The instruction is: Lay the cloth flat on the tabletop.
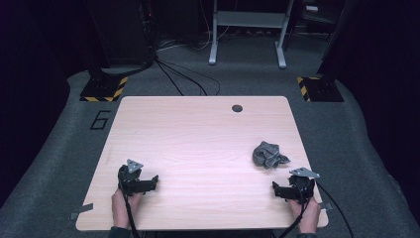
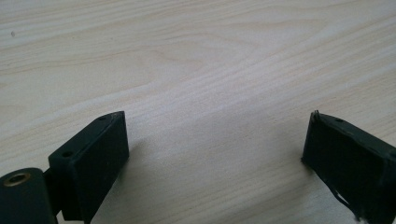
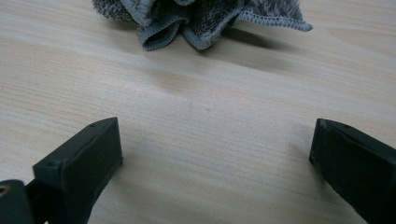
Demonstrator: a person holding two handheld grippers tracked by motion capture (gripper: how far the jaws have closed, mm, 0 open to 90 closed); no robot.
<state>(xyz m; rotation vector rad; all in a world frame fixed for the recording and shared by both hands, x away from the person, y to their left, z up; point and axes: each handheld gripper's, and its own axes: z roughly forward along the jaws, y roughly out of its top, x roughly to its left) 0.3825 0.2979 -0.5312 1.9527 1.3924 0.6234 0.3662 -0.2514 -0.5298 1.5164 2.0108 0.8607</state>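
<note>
The table [image 1: 198,148] in front of me is pale wood, bare over most of its top, with a small dark round hole [image 1: 237,108] near its far edge. Beyond it the grey carpet carries black cables [image 1: 173,74], the legs of a grey metal frame [image 1: 247,29], two black-and-yellow striped feet [image 1: 104,89] at the far corners, and a figure six [image 1: 100,120] marked on the floor off the table's left side.

A crumpled grey cloth [image 1: 269,154] lies on the right part of the table, just ahead of my right gripper [image 1: 292,191] and apart from it. In the right gripper view the cloth [image 3: 201,18] sits at the top, its folded hems toward me, with a stretch of bare wood between it and my jaws. Nothing stands in between.

My right gripper's jaws are spread wide and hold nothing; only tabletop lies between them. My left gripper [image 1: 141,184] rests near the table's near left edge, well apart from the cloth. Its jaws are also spread wide and empty, over bare wood [image 2: 210,93].
</note>
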